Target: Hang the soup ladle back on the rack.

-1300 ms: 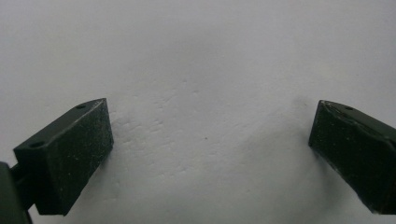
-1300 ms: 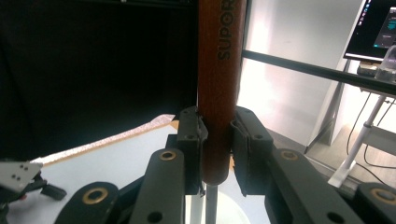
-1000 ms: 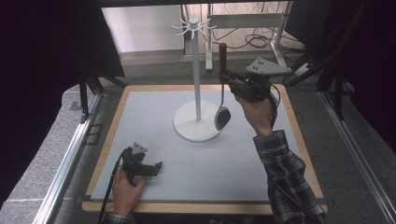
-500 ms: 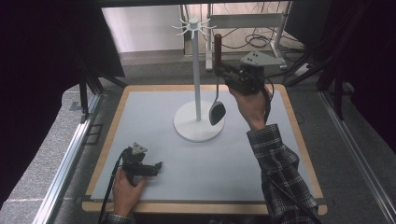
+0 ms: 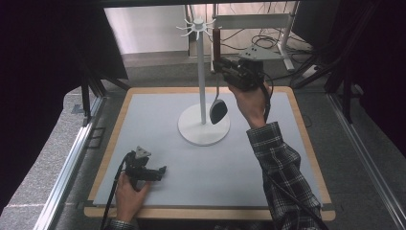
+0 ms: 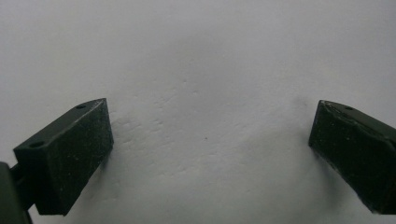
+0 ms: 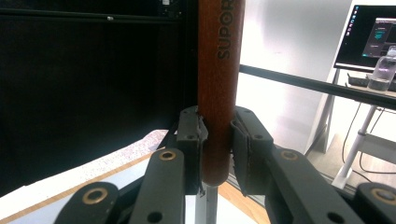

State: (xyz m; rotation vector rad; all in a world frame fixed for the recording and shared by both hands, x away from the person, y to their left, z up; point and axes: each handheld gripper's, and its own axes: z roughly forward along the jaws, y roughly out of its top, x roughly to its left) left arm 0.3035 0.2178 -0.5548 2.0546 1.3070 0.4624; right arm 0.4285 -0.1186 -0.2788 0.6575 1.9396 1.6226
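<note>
A ladle (image 5: 218, 109) with a brown wooden handle (image 7: 218, 88) and a dark bowl hangs upright in the air, beside the pole of the white hook stand (image 5: 201, 72). My right gripper (image 5: 221, 66) is shut on the handle, its pads (image 7: 193, 140) pressing it from both sides. The ladle's bowl hovers over the stand's round base (image 5: 194, 132). The handle's top is level with the stand's hooks (image 5: 196, 25). My left gripper (image 5: 162, 170) rests on the grey mat (image 5: 143, 124) near the front left; its jaws stand wide open over bare mat (image 6: 205, 116) with nothing between them.
The mat lies in a wooden-edged tray (image 5: 306, 139). Metal rails (image 5: 67, 163) run along both sides of the table. Cables and a white frame (image 5: 282, 28) lie beyond the far edge. A monitor (image 7: 373, 35) and a bottle stand off to the side.
My right gripper has carried the ladle up and to the left, closer to the stand's pole. The left gripper has stayed where it was.
</note>
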